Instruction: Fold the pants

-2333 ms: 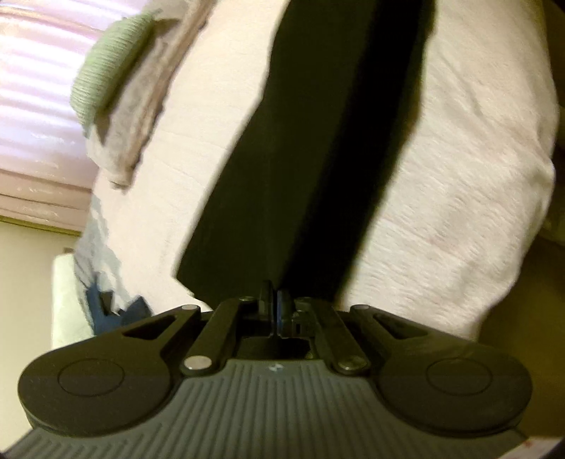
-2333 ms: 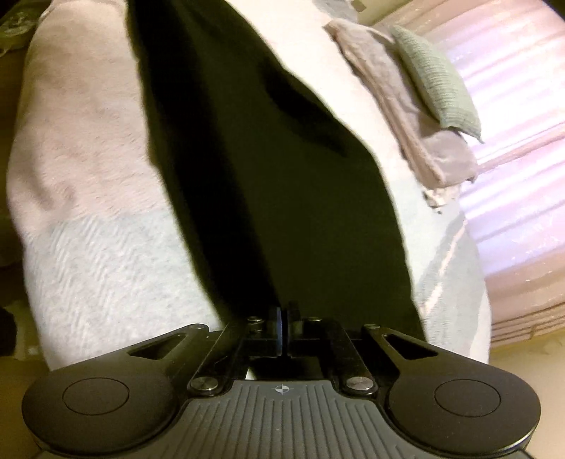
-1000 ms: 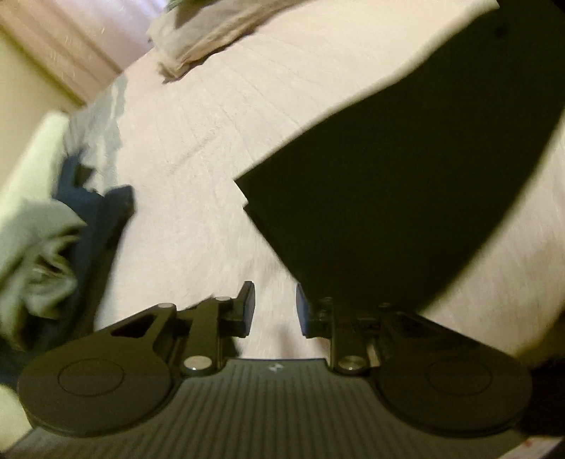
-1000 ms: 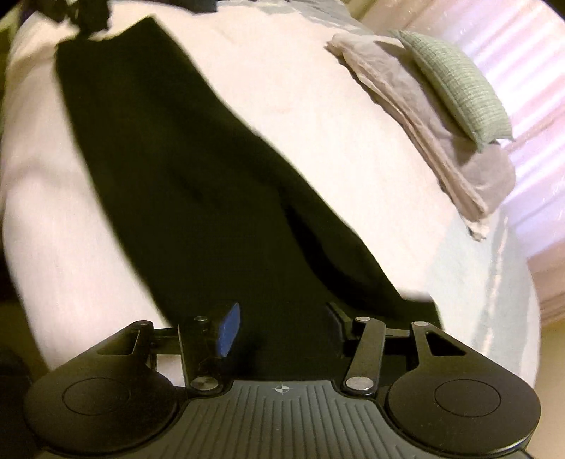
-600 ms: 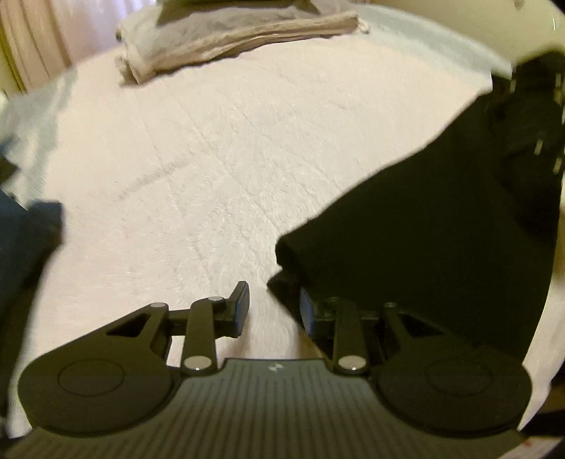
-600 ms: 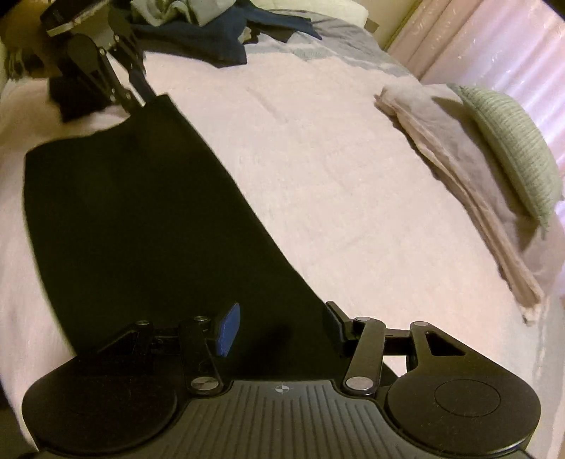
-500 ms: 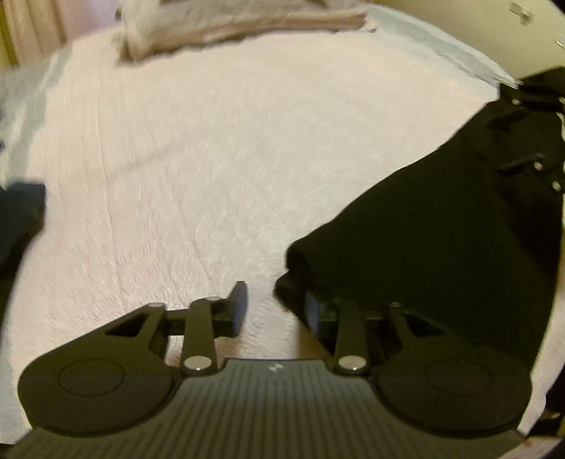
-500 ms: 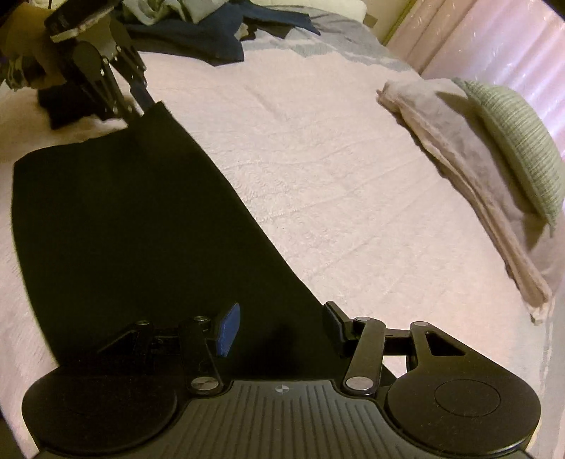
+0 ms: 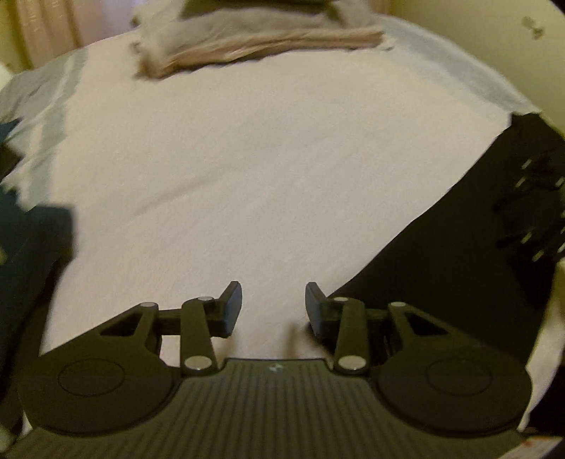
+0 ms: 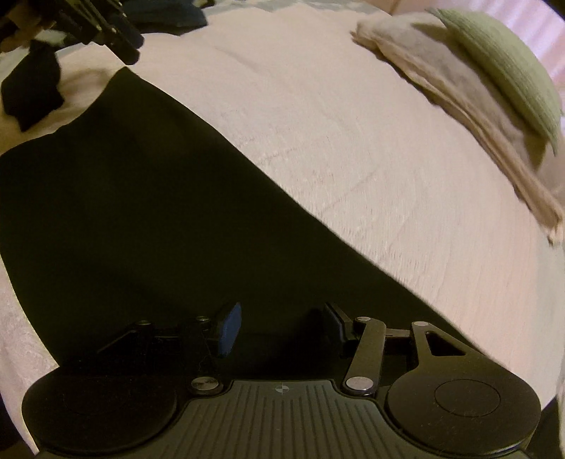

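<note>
The black pants (image 9: 441, 264) lie flat on the pale pink bedspread (image 9: 265, 159), folded into a long strip. My left gripper (image 9: 273, 305) hovers just off their near corner, over bare bedspread. Its jaws are closing with nothing between them. In the right wrist view the pants (image 10: 123, 194) fill the left half. My right gripper (image 10: 282, 326) stands open low over their dark cloth, gripping nothing. The left gripper (image 10: 102, 24) shows at the far end of the pants, and the right gripper (image 9: 536, 212) shows at the right edge of the left wrist view.
A folded beige blanket (image 10: 459, 106) with a green pillow (image 10: 501, 63) on it lies along the bed's far side. Dark blue clothes (image 9: 31, 254) are heaped at the left. A small dark cloth (image 10: 31, 88) lies beside the pants' far end.
Both grippers were shut on the pants earlier and have let go. The left one has slid left off the pants' corner onto bare bedspread. The right one has sunk closer to the cloth.
</note>
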Available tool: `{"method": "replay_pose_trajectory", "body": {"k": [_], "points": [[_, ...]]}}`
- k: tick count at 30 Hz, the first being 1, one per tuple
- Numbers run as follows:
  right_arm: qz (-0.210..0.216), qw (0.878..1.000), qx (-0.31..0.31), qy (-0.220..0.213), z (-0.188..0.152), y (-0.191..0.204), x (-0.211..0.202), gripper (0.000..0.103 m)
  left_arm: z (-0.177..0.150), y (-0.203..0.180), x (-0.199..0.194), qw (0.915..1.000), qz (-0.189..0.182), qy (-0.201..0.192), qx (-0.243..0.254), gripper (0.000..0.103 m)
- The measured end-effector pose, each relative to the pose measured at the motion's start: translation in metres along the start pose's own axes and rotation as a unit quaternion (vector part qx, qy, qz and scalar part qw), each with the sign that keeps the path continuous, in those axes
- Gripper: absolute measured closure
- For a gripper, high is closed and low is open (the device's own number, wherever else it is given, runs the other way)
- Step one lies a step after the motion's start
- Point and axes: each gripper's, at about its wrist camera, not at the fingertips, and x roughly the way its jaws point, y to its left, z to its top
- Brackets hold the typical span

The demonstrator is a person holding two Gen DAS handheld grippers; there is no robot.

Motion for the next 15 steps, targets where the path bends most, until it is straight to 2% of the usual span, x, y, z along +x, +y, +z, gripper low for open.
{"method": "replay_pose_trajectory", "body": {"k": [3, 6, 8, 12, 15], "points": [[0.006, 0.999, 0.049, 0.017, -0.013, -0.017, -0.001, 0.054, 0.004, -0.019, 0.02, 0.9993, -0.015, 0.016, 0.03, 0.07], [0.001, 0.994, 0.094, 0.049, -0.033, -0.042, -0.016, 0.053, -0.013, -0.033, 0.045, 0.9954, 0.0, 0.062, 0.074, 0.065], [-0.022, 0.991, 0.129, 0.04, -0.05, -0.067, -0.04, 0.053, -0.01, -0.035, 0.042, 0.9934, 0.015, 0.074, 0.086, 0.065], [-0.081, 0.979, 0.185, 0.022, -0.089, -0.124, -0.076, 0.053, 0.027, -0.043, 0.021, 0.9898, 0.044, 0.067, 0.118, 0.069], [-0.134, 0.963, 0.234, 0.024, -0.126, -0.177, -0.087, 0.053, 0.07, -0.073, 0.02, 0.9886, 0.03, 0.049, 0.139, 0.069]]}}
